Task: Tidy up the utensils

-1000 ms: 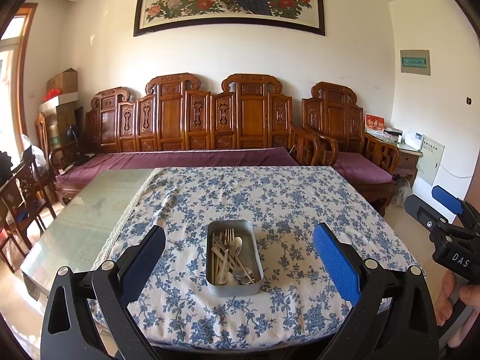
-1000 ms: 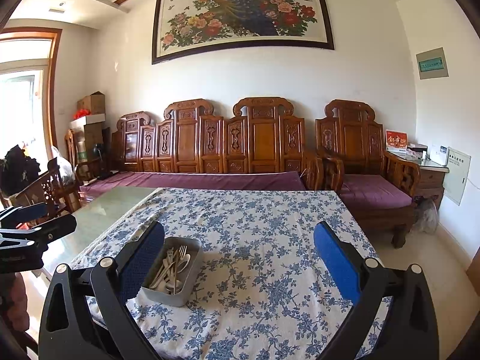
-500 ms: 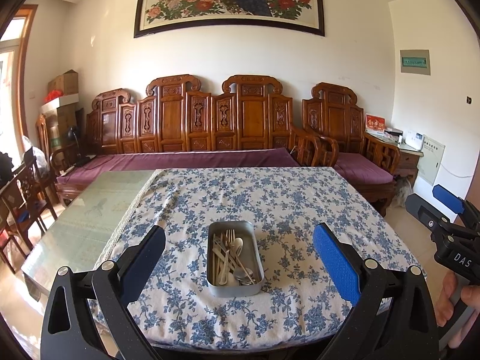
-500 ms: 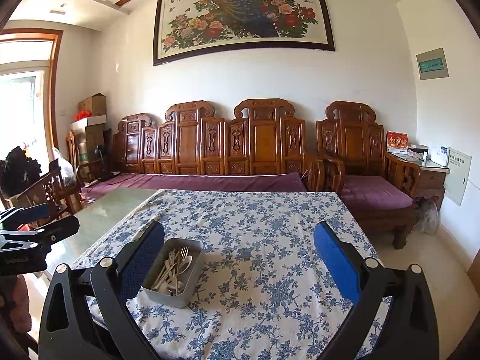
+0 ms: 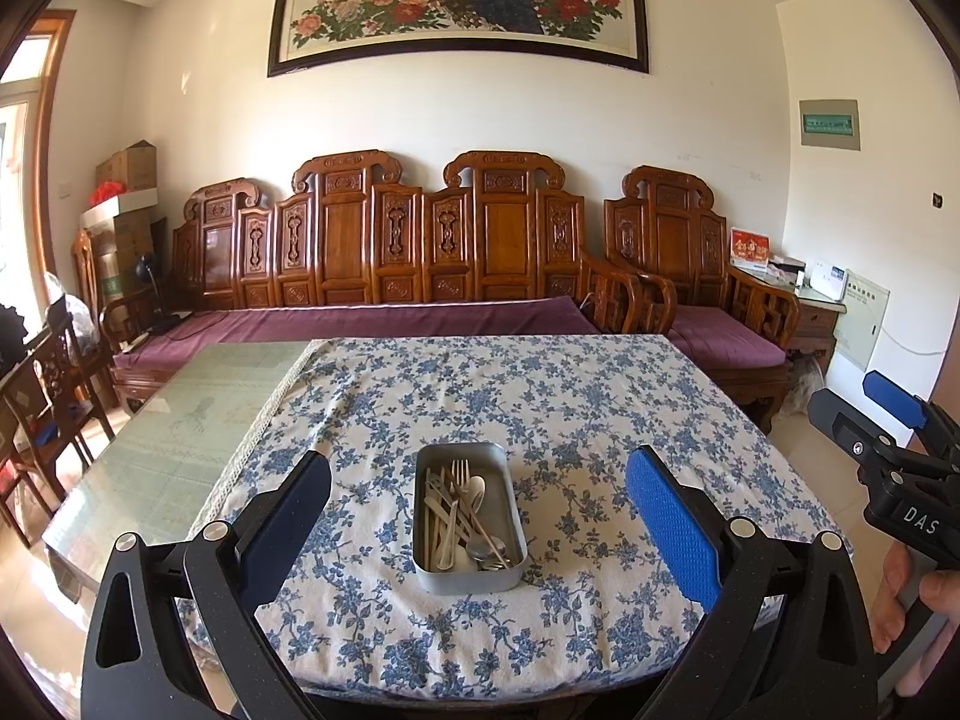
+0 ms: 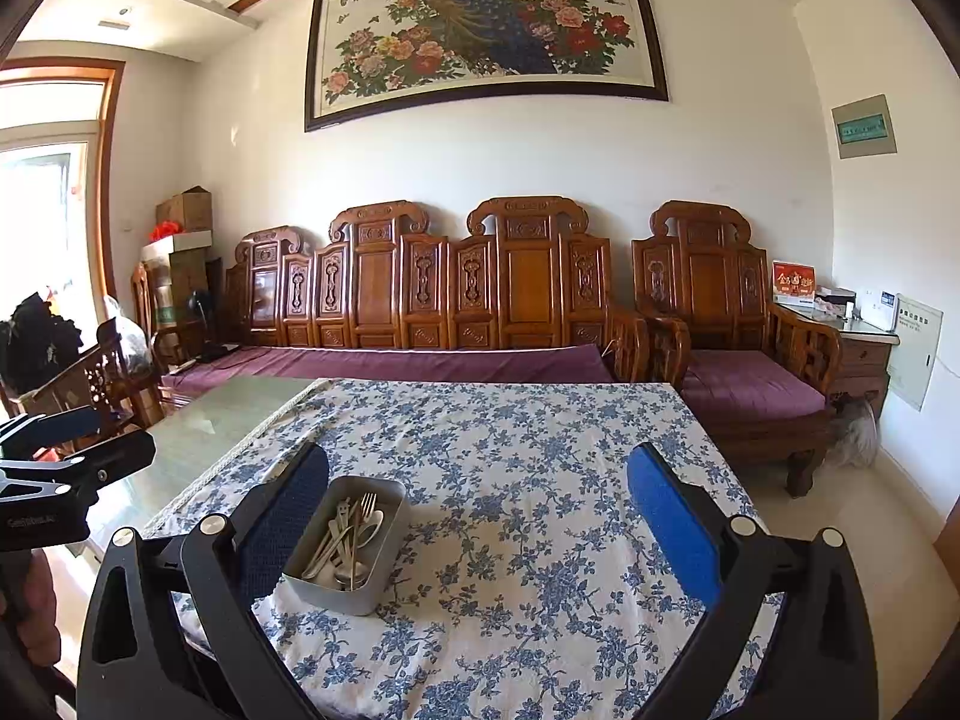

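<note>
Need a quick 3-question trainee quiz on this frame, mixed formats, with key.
1. True or false: the left gripper is shut on a fork.
2. Multiple choice: the tin sits on A) bare glass B) the floral cloth C) the sofa.
3. Fill in: in the right wrist view, the tin lies nearest the right gripper's ____ finger.

Key: 1 false, both grippers are open and empty; 2 B; 3 left.
</note>
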A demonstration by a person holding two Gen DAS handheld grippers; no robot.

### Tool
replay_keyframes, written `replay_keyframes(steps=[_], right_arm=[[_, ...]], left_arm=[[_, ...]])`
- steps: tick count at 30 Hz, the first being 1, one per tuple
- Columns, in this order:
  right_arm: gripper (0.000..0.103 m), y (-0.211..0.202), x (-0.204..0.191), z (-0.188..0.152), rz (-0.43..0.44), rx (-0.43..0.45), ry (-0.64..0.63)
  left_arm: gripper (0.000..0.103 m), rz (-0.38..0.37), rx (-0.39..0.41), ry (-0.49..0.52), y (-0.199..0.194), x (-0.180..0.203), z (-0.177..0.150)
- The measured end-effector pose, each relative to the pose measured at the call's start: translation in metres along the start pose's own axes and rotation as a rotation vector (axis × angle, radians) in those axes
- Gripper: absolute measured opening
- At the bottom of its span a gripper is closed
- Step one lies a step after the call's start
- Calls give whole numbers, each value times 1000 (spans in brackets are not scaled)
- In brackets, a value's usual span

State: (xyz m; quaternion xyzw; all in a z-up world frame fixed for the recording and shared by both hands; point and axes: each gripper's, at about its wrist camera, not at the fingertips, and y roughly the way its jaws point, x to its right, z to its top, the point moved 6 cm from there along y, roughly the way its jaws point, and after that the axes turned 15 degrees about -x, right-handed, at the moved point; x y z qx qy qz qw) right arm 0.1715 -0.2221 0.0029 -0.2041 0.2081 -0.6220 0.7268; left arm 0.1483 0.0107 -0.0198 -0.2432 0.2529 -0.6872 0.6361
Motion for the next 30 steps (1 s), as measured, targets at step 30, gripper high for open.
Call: replay_keyframes(steps=[30], right_arm=[[100,0,1,0,-1,3,1]], left_arm=[[95,-7,5,9,-4,4,0]])
